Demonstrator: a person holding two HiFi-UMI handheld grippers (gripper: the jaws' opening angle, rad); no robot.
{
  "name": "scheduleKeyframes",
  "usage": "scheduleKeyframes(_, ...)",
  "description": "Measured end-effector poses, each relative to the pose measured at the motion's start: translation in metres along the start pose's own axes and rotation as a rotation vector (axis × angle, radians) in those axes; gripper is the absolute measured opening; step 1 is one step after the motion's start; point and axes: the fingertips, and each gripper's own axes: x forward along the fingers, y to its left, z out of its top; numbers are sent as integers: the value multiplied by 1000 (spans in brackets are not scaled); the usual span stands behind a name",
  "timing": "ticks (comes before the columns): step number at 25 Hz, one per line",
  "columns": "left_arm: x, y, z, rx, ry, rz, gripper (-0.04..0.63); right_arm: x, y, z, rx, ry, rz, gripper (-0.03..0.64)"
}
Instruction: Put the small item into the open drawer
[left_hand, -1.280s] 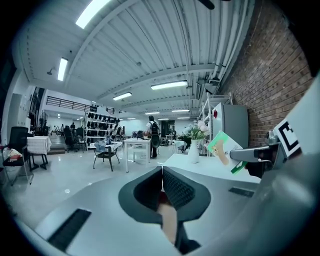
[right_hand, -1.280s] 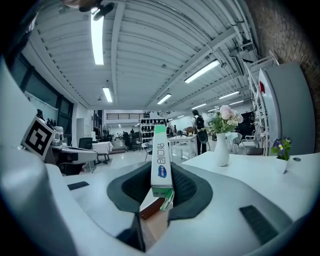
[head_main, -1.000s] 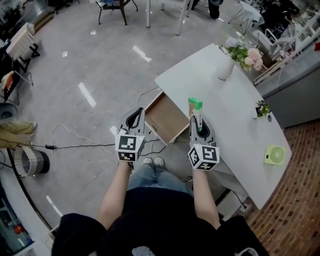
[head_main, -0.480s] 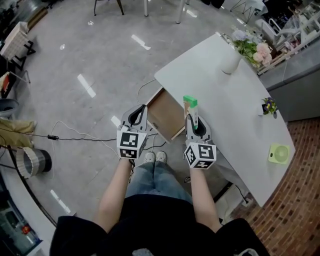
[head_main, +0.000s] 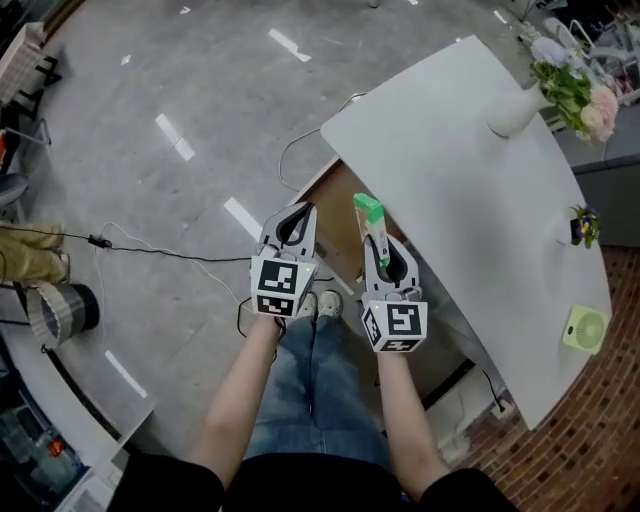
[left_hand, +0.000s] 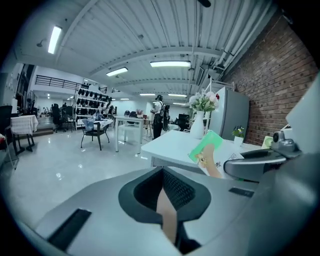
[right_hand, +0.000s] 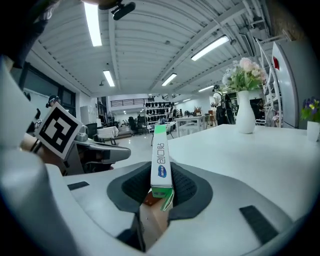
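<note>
A narrow white box with green ends (head_main: 369, 227) sticks out forward from my right gripper (head_main: 384, 262), which is shut on its near end. In the right gripper view the box (right_hand: 161, 161) stands clamped between the pads. It hangs over the front part of the open wooden drawer (head_main: 338, 212), which juts from the white table (head_main: 470, 170). My left gripper (head_main: 291, 226) hovers beside the drawer's left corner with its jaws together and nothing in them. In the left gripper view the box (left_hand: 206, 147) shows off to the right.
On the table stand a white vase of flowers (head_main: 525, 105), a small potted plant (head_main: 582, 226) and a green fan-like thing (head_main: 585, 328). Cables (head_main: 150, 250) trail over the grey floor left of the drawer. The person's shoes (head_main: 310, 306) are just below it.
Both grippers have come in over the drawer's front. The box, earlier above the table edge right of the drawer, now hangs over the drawer. The head view has swung.
</note>
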Motion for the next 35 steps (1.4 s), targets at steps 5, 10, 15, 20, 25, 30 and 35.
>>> scheduleKeyframes(5, 39, -1, -50, -15, 33, -23, 23, 42, -8, -56, 33, 37, 3, 87)
scheduleKeyframes(10, 69, 2, -90, -32, 70, -28, 23, 82, -24, -110, 77, 98, -19, 87)
scheduleKeyframes(15, 96, 3, -110, -43, 98, -29, 23, 116, -43, -151, 95, 172, -47, 87)
scheduleKeyframes(20, 106, 5, -124, -64, 126, -20, 23, 134, -47, -176, 101, 249, -54, 89)
scheduleKeyframes(25, 105, 1, -130, -78, 132, -19, 23, 137, -49, -196, 119, 323, -58, 89)
scheduleKeyframes(30, 101, 2, -133, -84, 134, -17, 23, 140, -46, -206, 133, 366, -48, 89)
scheduleKeyframes(35, 97, 4, -137, -88, 141, -10, 23, 138, -44, -205, 136, 357, -48, 110)
